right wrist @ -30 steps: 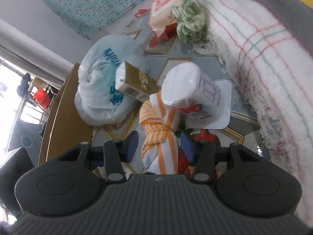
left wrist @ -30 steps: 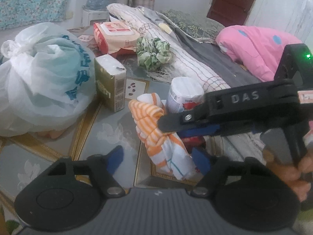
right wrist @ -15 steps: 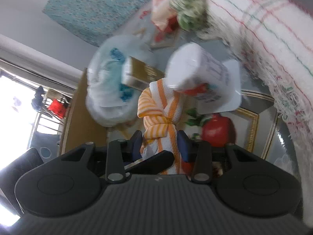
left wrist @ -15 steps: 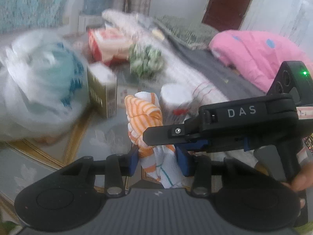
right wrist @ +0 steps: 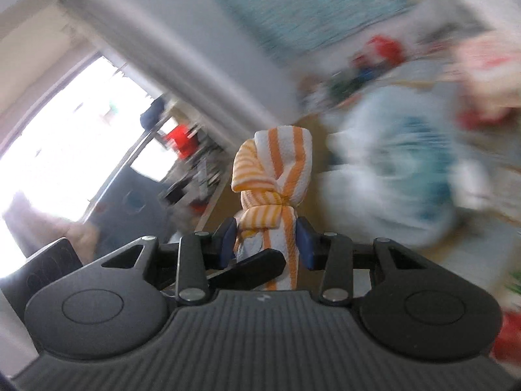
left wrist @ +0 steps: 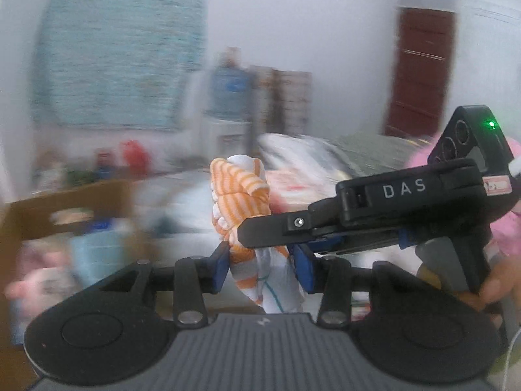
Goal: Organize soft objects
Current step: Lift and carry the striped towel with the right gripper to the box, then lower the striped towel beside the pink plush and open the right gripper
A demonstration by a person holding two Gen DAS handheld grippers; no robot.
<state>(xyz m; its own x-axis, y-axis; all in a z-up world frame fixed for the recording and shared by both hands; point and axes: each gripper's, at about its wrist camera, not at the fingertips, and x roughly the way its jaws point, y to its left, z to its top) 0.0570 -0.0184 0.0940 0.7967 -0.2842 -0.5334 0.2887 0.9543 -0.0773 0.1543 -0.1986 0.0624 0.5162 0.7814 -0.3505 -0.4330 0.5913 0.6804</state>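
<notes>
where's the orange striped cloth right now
The orange striped cloth is centred in both wrist views, pinched by the left gripper and right gripper.

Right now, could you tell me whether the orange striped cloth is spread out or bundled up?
Bundled up: the orange striped cloth is knotted into a tight roll, standing upright between both tongs.

White walls, brown door (left wrist: pixel 420 75) (blurred).

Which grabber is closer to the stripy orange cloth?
Neither: both hold it. The left gripper pinches the cloth at its lower end, and the right gripper clamps the same end, its finger crossing just above the left's.
</notes>
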